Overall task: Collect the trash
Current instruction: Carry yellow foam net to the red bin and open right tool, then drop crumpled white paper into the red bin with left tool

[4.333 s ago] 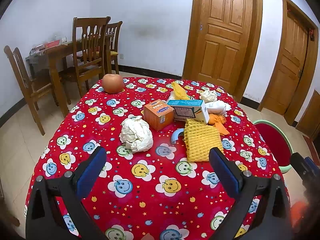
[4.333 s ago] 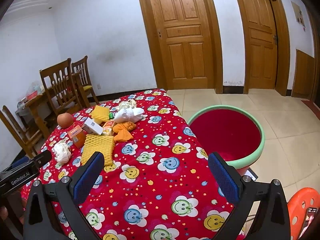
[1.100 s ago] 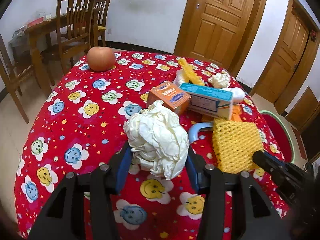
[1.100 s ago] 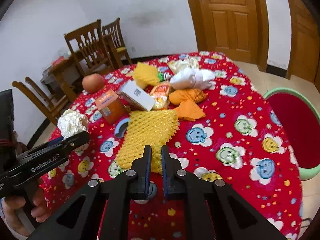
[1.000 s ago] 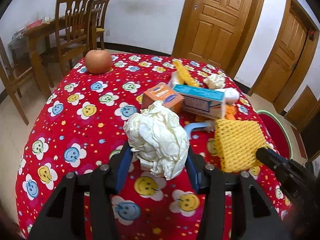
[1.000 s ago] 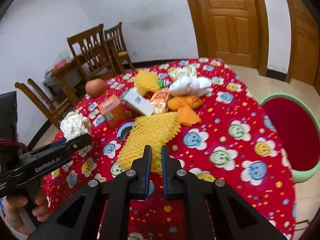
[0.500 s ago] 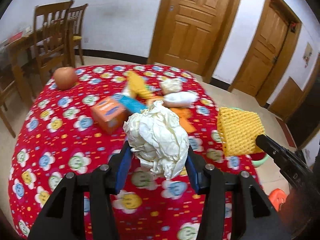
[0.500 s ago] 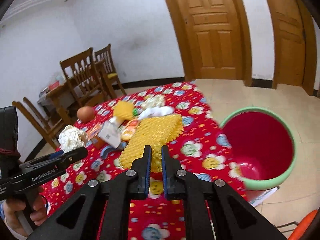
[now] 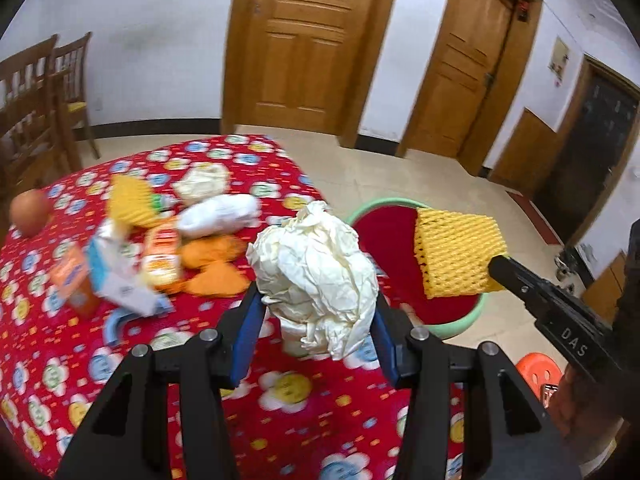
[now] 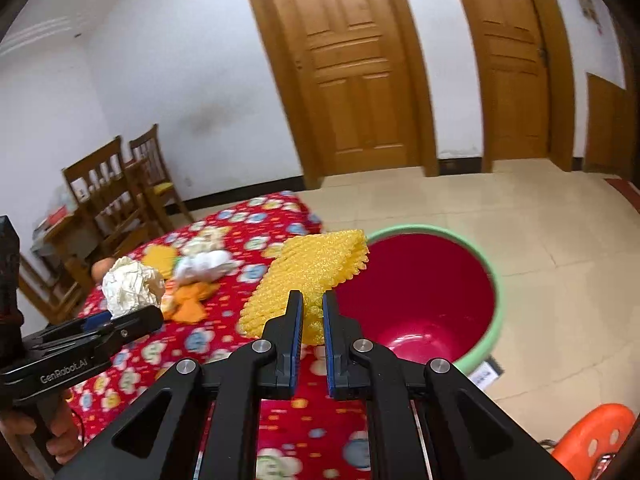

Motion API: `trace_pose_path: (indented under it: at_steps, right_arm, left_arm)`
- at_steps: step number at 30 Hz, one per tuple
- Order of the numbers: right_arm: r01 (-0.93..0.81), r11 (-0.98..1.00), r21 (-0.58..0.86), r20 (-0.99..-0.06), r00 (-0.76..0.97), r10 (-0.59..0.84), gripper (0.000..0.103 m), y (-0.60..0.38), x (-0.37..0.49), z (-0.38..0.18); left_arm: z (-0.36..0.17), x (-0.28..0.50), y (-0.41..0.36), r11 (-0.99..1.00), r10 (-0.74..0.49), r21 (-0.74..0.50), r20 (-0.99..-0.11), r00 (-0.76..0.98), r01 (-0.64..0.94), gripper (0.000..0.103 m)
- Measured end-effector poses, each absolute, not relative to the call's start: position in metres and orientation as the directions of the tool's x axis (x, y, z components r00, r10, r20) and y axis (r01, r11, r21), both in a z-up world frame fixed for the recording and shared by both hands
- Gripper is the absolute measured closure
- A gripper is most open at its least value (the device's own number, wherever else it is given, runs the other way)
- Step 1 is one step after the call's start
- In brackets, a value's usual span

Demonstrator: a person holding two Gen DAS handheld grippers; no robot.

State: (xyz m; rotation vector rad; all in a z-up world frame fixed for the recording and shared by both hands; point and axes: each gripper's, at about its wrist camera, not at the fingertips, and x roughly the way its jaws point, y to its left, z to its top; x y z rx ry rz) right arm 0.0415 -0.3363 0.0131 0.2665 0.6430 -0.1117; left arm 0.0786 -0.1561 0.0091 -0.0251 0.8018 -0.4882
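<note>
My left gripper has its jaws clamped on the crumpled paper ball, held above the bench edge. My right gripper has its jaws nearly closed, pinching the yellow foam net at the rim of the red bin. Other trash lies on the bench.

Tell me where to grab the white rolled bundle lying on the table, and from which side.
Take the white rolled bundle across its narrow middle, coming down from above with the tongs' fingers straddling its short width. It lies flat and elongated on the tablecloth, so the waist looks slimmest. Orange scraps sit close on its near side, so a top approach seems cleaner.
</note>
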Motion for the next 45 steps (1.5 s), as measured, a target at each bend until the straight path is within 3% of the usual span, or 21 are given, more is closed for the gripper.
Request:
trace_pose_path:
  at_steps: [19, 24, 27, 43, 45]
  right_arm:
    - [0.372, 0.899, 0.230, -0.681, 0.722, -0.125, 0.090, -0.411, 0.047, -0.035]
    - [0.382, 0.896, 0.224, -0.684, 0.717, -0.134, 0.088, -0.417, 0.047, -0.039]
    - [0.387, 0.891, 0.237, -0.686, 0.716, -0.129, 0.081, -0.423, 0.047, -0.041]
    - [0.437, 0.857, 0.271, -0.665, 0.729, -0.161, 0.079, -0.432, 0.029, -0.034]
    - [0.447, 0.853, 0.271, -0.666, 0.727, -0.169, 0.079, -0.432, 0.028, -0.033]
  left_arm:
    - [-0.021, 0.104, -0.239, 0.843, -0.466, -0.176, -0.710, 0.528, 0.508, 0.052]
    - [-0.028, 0.109, -0.249, 0.839, -0.466, -0.172, -0.717, 0.519, 0.516, 0.052]
    - [-0.030, 0.111, -0.252, 0.837, -0.466, -0.174, -0.722, 0.511, 0.518, 0.052]
    - [-0.045, 0.124, -0.280, 0.817, -0.475, -0.163, -0.736, 0.483, 0.554, 0.051]
    - [-0.047, 0.126, -0.280, 0.819, -0.472, -0.164, -0.736, 0.485, 0.550, 0.047]
